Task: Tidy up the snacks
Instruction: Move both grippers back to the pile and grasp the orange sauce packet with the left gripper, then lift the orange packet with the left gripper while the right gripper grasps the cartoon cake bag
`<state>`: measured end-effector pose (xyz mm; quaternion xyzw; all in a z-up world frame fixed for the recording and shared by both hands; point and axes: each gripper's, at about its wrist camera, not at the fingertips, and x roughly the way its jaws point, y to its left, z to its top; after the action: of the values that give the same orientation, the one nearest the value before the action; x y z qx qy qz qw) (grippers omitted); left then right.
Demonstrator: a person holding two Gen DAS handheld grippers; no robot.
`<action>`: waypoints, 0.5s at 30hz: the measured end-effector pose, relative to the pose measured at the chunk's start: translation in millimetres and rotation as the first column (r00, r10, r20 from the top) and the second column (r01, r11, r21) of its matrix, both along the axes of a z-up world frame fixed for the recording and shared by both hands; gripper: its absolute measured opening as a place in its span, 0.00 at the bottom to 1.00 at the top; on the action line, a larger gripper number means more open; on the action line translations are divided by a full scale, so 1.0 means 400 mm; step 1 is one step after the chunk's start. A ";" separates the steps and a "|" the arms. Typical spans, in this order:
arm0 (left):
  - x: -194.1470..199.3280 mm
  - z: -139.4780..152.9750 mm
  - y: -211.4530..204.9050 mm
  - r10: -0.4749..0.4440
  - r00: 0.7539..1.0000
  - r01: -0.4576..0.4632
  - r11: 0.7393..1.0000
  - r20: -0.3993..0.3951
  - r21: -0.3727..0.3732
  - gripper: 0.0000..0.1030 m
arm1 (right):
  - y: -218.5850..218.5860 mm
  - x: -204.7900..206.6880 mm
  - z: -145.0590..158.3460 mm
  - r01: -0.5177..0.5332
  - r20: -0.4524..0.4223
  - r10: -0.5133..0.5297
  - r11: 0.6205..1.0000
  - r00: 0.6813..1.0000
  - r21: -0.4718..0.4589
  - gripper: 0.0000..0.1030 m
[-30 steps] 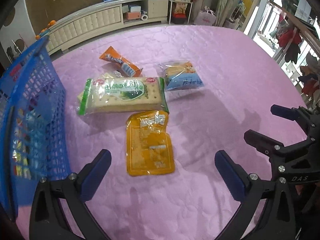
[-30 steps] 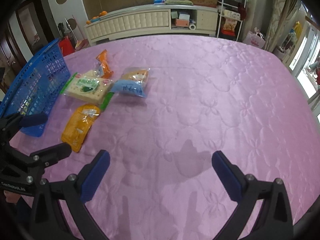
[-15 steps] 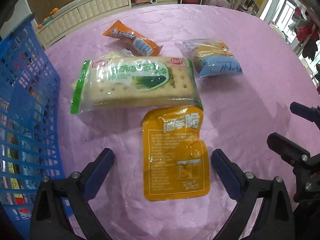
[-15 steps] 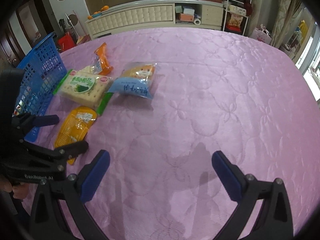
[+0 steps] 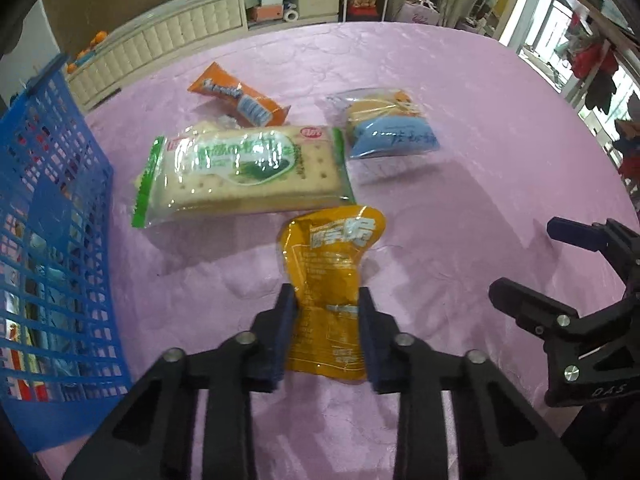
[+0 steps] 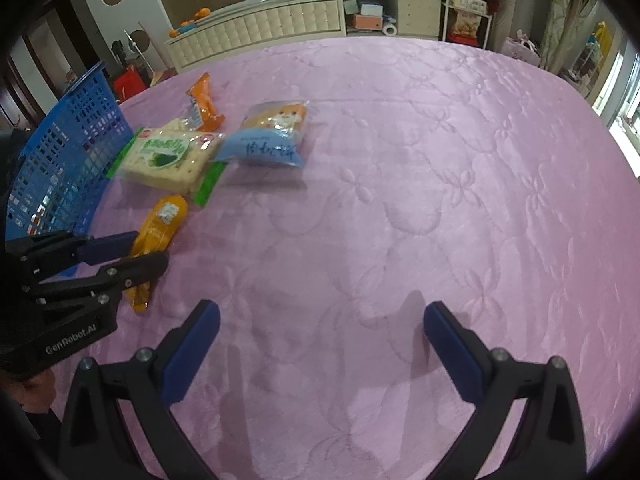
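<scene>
A moment ago the left gripper point(image 5: 326, 334) was hanging wide open short of the yellow pouch point(image 5: 334, 280); now it is sitting lower and closer in, its jaws having just been closing, and the blue pads are pinching the pouch's near half from both sides, buckling the foil there.

Going left to right on the pink tablecloth point(image 5: 460, 208): the blue basket point(image 5: 48, 240) is standing at the left edge, then the green cracker pack point(image 5: 244, 176) is lying crosswise with the orange wrapper point(image 5: 240, 98) beyond it, and the blue-and-clear bag point(image 5: 390, 128) is lying to the right.

The pouch is lying just this side of the crackers, its long axis running near to far, its printed top end pointing away toward them.

Further right, the right gripper point(image 6: 320, 344) is hovering over bare cloth with its jaws spread wide, nothing between them.
</scene>
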<state>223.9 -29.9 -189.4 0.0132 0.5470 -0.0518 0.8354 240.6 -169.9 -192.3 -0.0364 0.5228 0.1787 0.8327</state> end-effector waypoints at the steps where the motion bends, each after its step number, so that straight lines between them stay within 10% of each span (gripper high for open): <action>1: -0.004 0.005 0.002 0.002 1.000 -0.002 1.000 0.004 -0.005 0.19 | 0.000 -0.001 0.003 -0.002 -0.001 0.002 1.000 1.000 0.001 1.00; 15: -0.048 0.140 0.032 0.079 0.988 -0.074 0.997 0.136 -0.039 0.12 | 0.033 0.063 0.061 -0.085 0.042 0.085 0.996 0.995 -0.001 1.00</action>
<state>204.7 -17.1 -133.3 -0.0184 0.4875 -0.0281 0.8725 266.0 -156.8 -167.9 -0.0622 0.5030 0.2136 0.8352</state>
